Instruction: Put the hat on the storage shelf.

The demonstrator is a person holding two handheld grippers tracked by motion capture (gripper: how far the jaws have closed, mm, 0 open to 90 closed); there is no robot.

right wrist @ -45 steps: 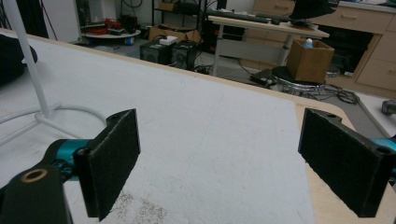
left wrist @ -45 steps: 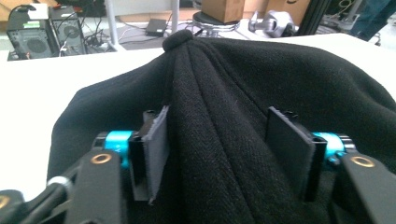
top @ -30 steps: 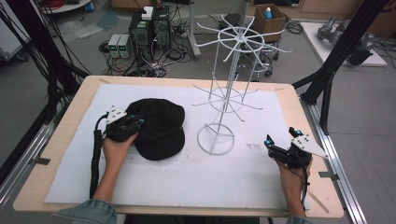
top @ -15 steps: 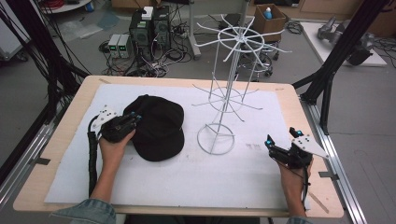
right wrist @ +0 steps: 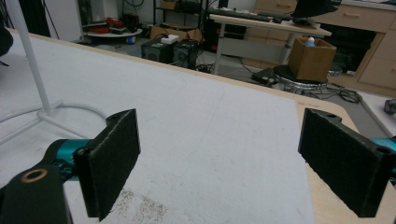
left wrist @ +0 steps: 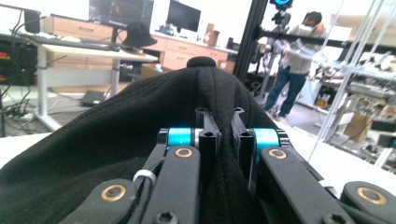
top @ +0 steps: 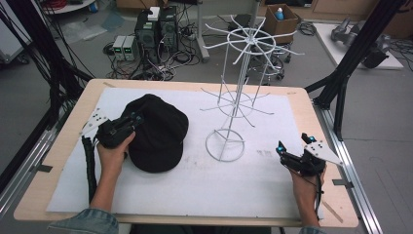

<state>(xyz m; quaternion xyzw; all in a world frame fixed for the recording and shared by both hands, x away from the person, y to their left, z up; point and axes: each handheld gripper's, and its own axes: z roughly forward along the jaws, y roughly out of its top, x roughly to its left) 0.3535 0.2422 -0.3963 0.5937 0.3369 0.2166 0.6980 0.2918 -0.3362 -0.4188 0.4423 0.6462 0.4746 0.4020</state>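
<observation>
A: Where do we have the black cap (top: 157, 132) right now?

B: It lies on the white sheet (top: 195, 180) covering the desk (top: 311, 105), left of the white wire rack (top: 238, 97). Our left gripper (top: 130, 122) is at its left edge, and in the left gripper view the fingers (left wrist: 205, 135) are clenched on a fold of the black fabric, with cloth pinched up between them.

A: Why grab it at the edge like that?

B: We judge that a soft cap gives little else to hold; a pinched fold at the side lets us lift it without crushing the crown, and leaves the opening free to drop over one of the rack's arms.

A: And our right gripper (top: 292, 153)?

B: It rests near the desk's right edge, well apart from the cap and off to the right of the rack's ring base (top: 225, 145). Its fingers (right wrist: 112, 163) stand wide apart with nothing between them, just bare sheet. We'd guess it waits there to steady the rack or help spread the cap.

A: So the hanging isn't done.

B: Not yet; the cap's on the sheet.
</observation>
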